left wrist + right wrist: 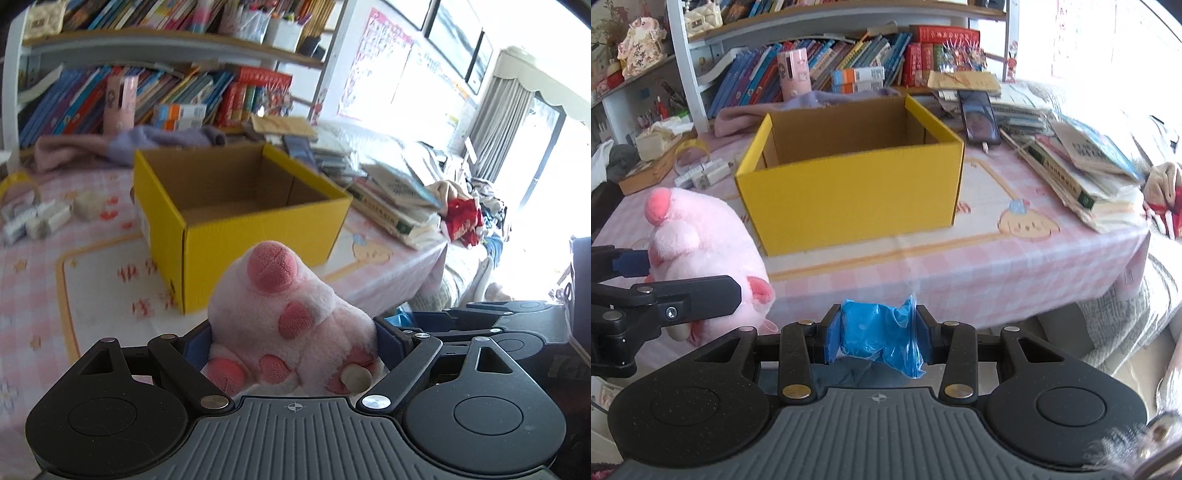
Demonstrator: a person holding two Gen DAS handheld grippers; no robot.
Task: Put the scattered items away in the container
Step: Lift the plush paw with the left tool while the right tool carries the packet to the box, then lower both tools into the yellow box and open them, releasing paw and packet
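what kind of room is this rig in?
Probably a child's bedroom or study corner at home. Crowded shelves of colourful children's books stand behind a table under a pink checked cartoon-print tablecloth, with grey curtains at a bright window and a pink plush pig toy nearby.

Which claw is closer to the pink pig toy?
Left. The left claw is closed around the pink pig toy, holding it. The right claw sits beside it to the right, gripping a blue bag, not touching the toy.
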